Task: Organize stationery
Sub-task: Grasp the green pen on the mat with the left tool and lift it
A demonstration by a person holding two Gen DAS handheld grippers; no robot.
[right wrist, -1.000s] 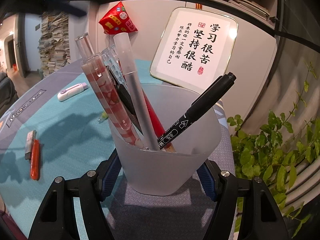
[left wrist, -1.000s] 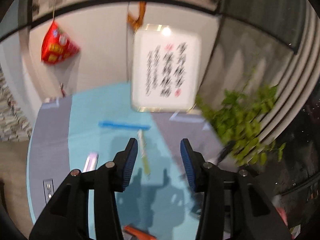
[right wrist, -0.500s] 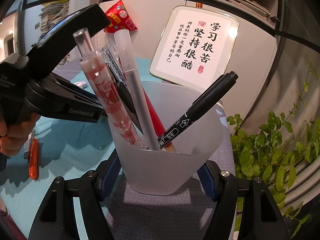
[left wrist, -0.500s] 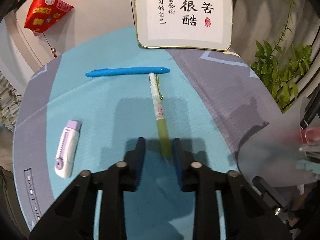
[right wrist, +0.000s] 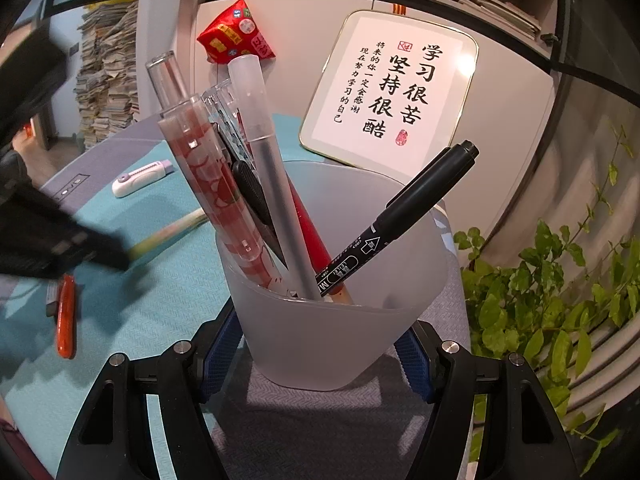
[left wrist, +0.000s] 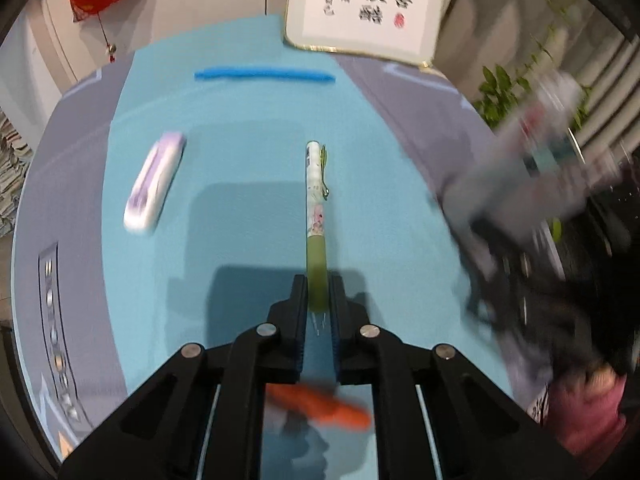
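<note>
A green and white pen (left wrist: pixel 315 200) lies on the teal mat (left wrist: pixel 240 220), pointing away from me. My left gripper (left wrist: pixel 319 292) is down at the mat, shut on the pen's green grip end. In the right wrist view the same pen (right wrist: pixel 168 234) shows beside the blurred black left gripper (right wrist: pixel 60 244). My right gripper (right wrist: pixel 320 354) is shut on a frosted pen cup (right wrist: pixel 340 320). Inside the cup stand several pens, among them a black marker (right wrist: pixel 400 216), a grey pen (right wrist: pixel 272 176) and a red patterned pen (right wrist: pixel 212 192).
A blue pen (left wrist: pixel 264 75) lies across the far mat. A white and purple correction tape (left wrist: pixel 154 188) sits to the left. An orange utility knife (left wrist: pixel 320 404) lies close under the left gripper. A framed calligraphy board (right wrist: pixel 388 88) leans on the wall. A leafy plant (right wrist: pixel 560 300) stands right.
My left gripper came down over the green and white pen and its jaws went from wide to shut on the pen's green end. The right gripper and cup stayed still.
</note>
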